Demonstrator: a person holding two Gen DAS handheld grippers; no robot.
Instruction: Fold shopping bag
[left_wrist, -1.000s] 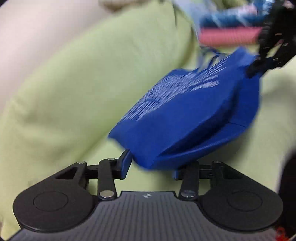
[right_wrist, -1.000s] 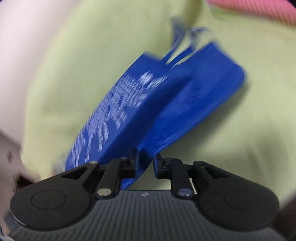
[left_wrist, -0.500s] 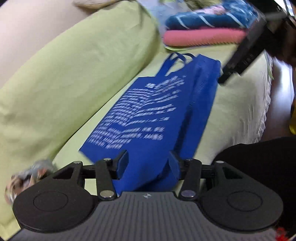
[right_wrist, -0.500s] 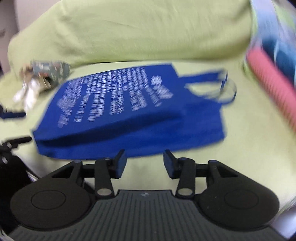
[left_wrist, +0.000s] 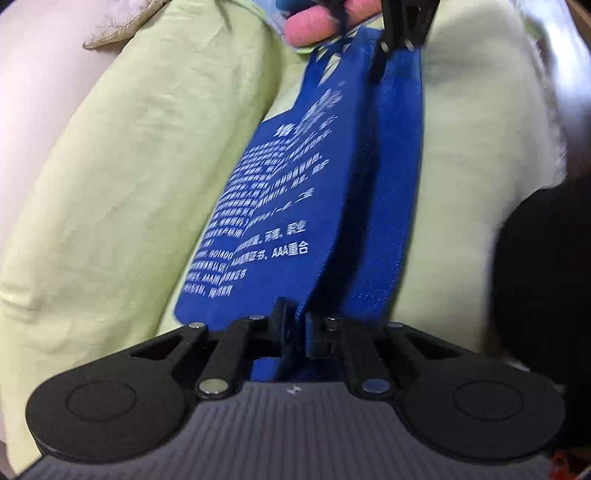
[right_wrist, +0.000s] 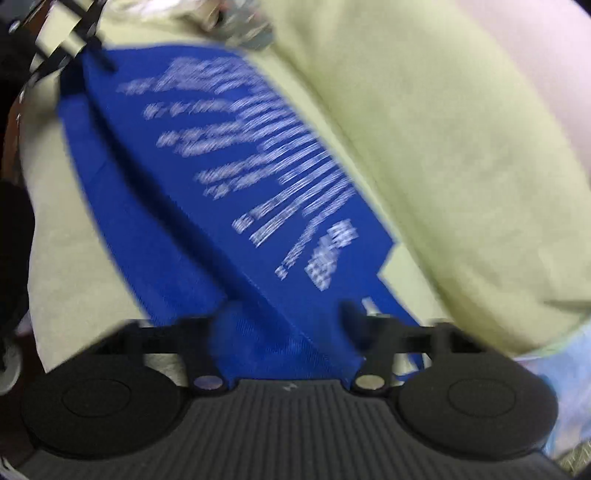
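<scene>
A blue shopping bag (left_wrist: 295, 192) with white print lies lengthwise on a light green sofa seat. My left gripper (left_wrist: 300, 325) is shut on the bag's bottom edge. My right gripper (right_wrist: 284, 321) is open, its jaws wide apart around the bag's (right_wrist: 229, 177) top edge near the handles. It also shows in the left wrist view (left_wrist: 402, 26) at the bag's far end. The left gripper shows at the top left of the right wrist view (right_wrist: 70, 40).
The green sofa backrest (left_wrist: 129, 155) runs along the bag's left side. Folded pink and blue cloths (left_wrist: 314, 18) lie beyond the bag's far end. A small patterned cloth bundle (right_wrist: 240, 22) lies near the bag's bottom end. The seat's front edge (left_wrist: 546, 122) drops off on the right.
The bag was laid down flat on the seat and both grippers let go. Now the left gripper has shut on the bottom edge, and the right gripper has moved to the handle end, open.
</scene>
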